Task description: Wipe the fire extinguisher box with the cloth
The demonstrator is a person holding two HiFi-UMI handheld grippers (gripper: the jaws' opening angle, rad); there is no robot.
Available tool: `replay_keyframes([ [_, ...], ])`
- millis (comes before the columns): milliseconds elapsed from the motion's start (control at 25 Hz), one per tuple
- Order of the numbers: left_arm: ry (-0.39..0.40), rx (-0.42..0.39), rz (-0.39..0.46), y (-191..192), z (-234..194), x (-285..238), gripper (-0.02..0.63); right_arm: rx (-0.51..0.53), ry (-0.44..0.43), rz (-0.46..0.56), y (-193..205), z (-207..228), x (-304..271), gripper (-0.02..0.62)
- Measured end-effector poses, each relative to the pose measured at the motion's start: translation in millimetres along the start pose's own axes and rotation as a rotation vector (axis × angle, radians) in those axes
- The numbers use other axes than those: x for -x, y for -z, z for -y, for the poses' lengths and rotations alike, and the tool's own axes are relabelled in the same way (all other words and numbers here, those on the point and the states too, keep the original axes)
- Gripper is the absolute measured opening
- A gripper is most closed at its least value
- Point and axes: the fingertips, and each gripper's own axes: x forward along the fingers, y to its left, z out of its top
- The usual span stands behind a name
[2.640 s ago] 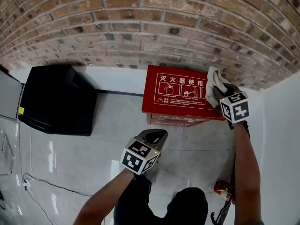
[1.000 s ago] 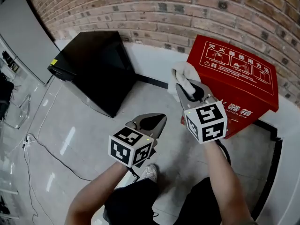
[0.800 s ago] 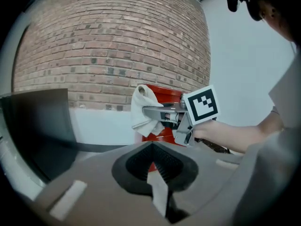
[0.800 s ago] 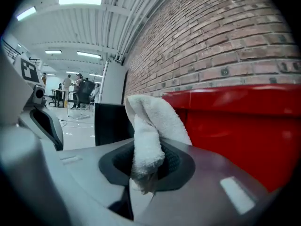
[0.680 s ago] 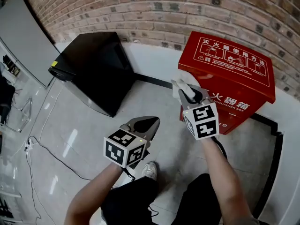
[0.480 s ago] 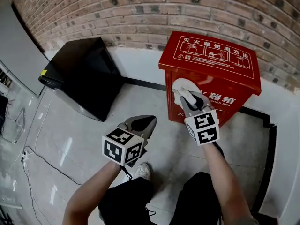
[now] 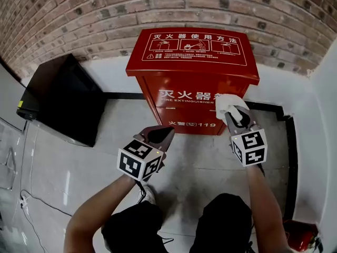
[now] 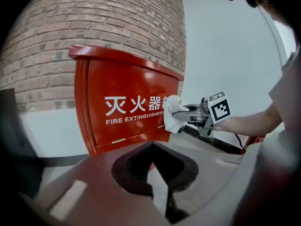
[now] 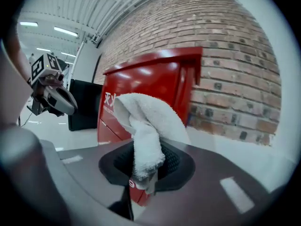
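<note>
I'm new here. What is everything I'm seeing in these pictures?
fire extinguisher box: one, red, against the wall, centre.
cloth: one, white, at the box's front right edge.
cabinet: one, black, left of the box.
brick wall: one, reddish-brown, behind both.
floor: one, glossy grey, underneath.
red object: one, cut off at the lower right corner.
left tongs: one, grey, shut, empty, short of the box.
right tongs: one, grey, shut on the cloth.
arms: two, bare, behind the tongs.

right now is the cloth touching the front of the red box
Cannot tell. In the head and left gripper views the cloth overlaps the red box at its right edge; neither shows contact or a gap.
</note>
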Motion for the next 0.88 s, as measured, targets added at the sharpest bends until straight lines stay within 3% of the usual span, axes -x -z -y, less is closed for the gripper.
replay_keyframes([
  [160,0.003,0.024,-0.021,16.4,0.9,-18.6,0.0,-0.086,0.04,-0.085,55.6,18.3,0.5,0.095],
  [360,-0.018,0.027,-0.003,32.5,-3.0,-21.7,0.0,-0.142,-0.017,-0.12,85.2,-6.4,-20.5,0.095],
  [520,-0.036,0.038,-0.02,48.4,-15.8,-13.2,0.0,-0.168,-0.121,-0.088,73.1,-55.3,-50.3,0.095],
  [720,-0.111,0.073,-0.033,66.6,-46.0,11.5,0.0,-0.16,-0.268,-0.042,41.4,-133.9,-98.5,0.094],
  [880,-0.171,0.106,-0.021,76.2,-66.8,38.9,0.0,-0.186,-0.338,-0.015,22.0,-191.1,-132.1,0.094],
])
